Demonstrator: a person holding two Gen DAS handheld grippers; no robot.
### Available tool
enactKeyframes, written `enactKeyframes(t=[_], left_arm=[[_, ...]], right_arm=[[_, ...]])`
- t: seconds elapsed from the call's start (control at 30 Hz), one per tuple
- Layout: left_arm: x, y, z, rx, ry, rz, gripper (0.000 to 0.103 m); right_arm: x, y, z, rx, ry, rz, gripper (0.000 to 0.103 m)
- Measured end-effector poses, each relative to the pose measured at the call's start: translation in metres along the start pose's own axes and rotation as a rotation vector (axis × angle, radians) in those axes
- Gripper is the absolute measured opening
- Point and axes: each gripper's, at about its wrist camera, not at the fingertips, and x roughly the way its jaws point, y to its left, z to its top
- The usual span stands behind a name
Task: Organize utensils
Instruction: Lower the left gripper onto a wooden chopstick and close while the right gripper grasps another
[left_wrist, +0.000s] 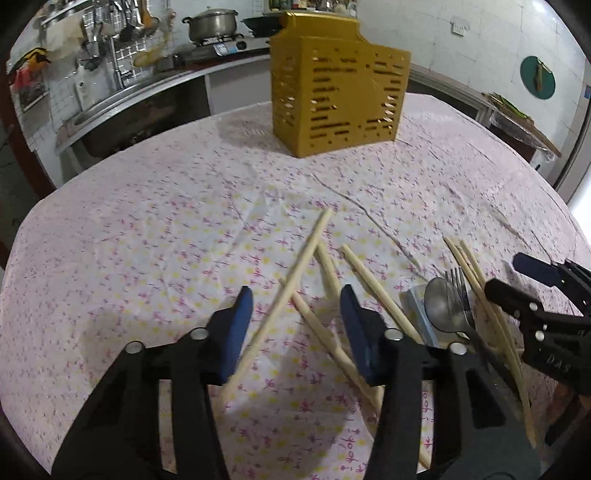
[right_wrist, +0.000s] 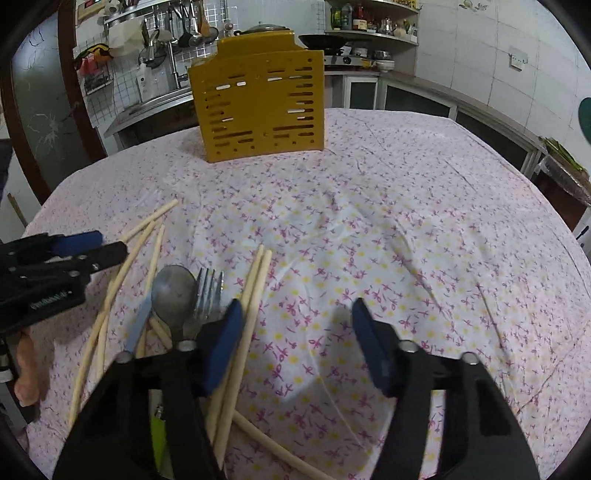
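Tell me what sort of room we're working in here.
A home kitchen, most likely. A steel pot sits on a gas stove at the back counter, ladles hang on a tiled wall above a sink, and bottles line a shelf.

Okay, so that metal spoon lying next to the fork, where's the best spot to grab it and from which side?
Probably the spoon by its neck just below the bowl, coming from above with fingers across it. It lies flat, its handle hidden under the right gripper, the fork close alongside, so a narrow pinch suits.
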Motion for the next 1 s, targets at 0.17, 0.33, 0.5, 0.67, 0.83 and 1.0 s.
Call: enactKeyframes(t=[0.17, 0.33, 0.5, 0.67, 0.83, 1.0], left_arm=[[0.006, 0.002, 0.003, -0.014, 0.022, -0.008, 0.032], [0.017, 0.003, 0.01, -0.025, 0.054, -0.017, 0.03], [0.029, -0.003, 0.022, 0.001, 0.079, 0.003, 0.03], [0.037, -0.005, 0.034, 0.0, 0.1, 0.013, 0.029], [0.041, -0.011, 0.038, 0.001, 0.113, 0.039, 0.022], [0.041, -0.019, 0.039, 0.011, 0.116, 0.058, 0.004]], right_arm=[[0.004, -0.001, -0.002, 0.0, 0.03, 0.029, 0.045], [0.009, 0.003, 0.0, -0.004, 0.053, 0.015, 0.044], [0.014, 0.003, 0.007, 0.008, 0.083, 0.017, 0.035], [0.017, -0.005, 0.009, 0.02, 0.096, 0.027, 0.025], [0.018, -0.007, 0.009, 0.022, 0.1, 0.03, 0.02], [0.016, -0.011, 0.01, 0.026, 0.099, 0.046, 0.006]])
